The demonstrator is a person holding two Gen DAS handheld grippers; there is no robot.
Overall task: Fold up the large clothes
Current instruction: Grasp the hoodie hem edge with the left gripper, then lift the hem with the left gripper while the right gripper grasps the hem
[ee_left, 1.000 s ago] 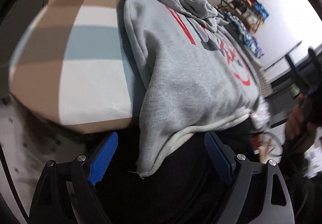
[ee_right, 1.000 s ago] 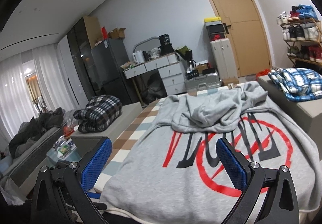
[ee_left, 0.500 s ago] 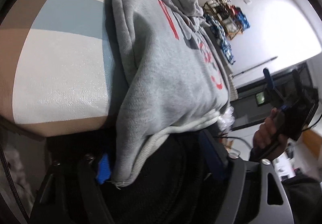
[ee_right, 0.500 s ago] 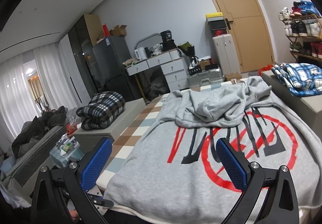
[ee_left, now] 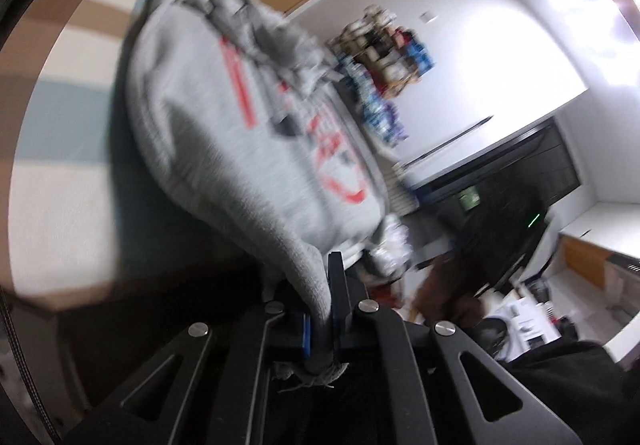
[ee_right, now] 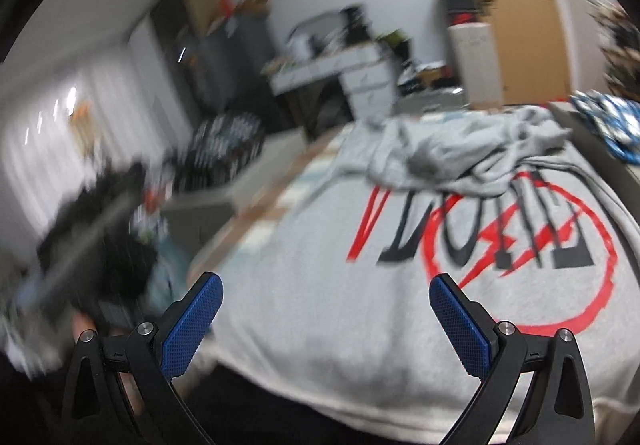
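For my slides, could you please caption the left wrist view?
Left gripper pinching the grey sweatshirt's hem corner.

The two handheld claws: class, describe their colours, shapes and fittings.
Both are alike. The right claw has black angular arms with triangular cut-outs, round silver screw heads, and blue cross-hatched pads on its fingers. The left claw shows the same black frame, silver screws and a sliver of blue pad.
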